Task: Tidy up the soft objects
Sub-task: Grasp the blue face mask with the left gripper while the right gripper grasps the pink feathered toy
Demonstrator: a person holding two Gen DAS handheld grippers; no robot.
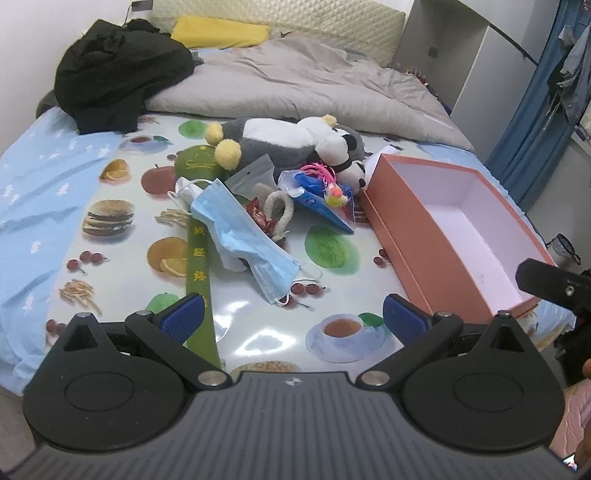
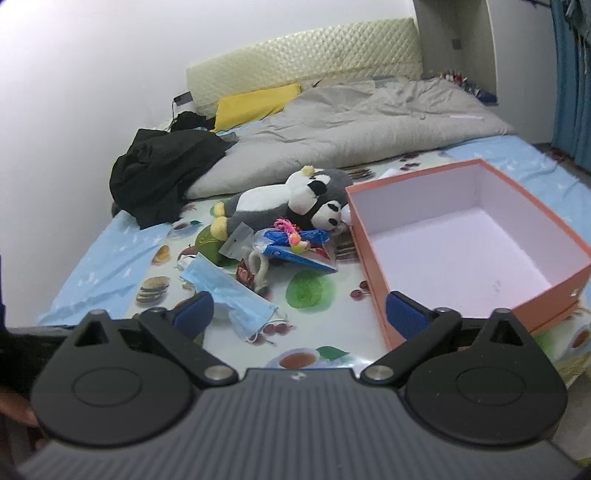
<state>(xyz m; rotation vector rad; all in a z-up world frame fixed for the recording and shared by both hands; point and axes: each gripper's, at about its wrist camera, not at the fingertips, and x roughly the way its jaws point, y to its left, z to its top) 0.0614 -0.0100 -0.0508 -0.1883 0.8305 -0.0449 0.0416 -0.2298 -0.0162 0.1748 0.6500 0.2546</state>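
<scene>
A pile of soft things lies on a food-print sheet on the bed: a grey and white plush penguin (image 1: 273, 142) (image 2: 273, 201), a panda plush (image 1: 341, 147) (image 2: 327, 214), a blue face mask (image 1: 245, 236) (image 2: 231, 295), a green embroidered band (image 1: 199, 269), a white loop (image 1: 280, 212), a blue packet (image 1: 325, 201) (image 2: 295, 254) with a pink feather toy (image 1: 321, 175). An open orange box (image 1: 428, 251) (image 2: 373, 254) stands to the right, empty. My left gripper (image 1: 293, 317) is open in front of the mask. My right gripper (image 2: 299, 314) is open, near the box's front corner.
A grey duvet (image 1: 306, 88) (image 2: 369, 125), black clothes (image 1: 118, 81) (image 2: 162, 170) and a yellow pillow (image 1: 221, 31) lie at the back of the bed. Blue curtains (image 1: 532, 122) hang to the right. The other gripper's black tip (image 1: 546, 284) shows at the left view's right edge.
</scene>
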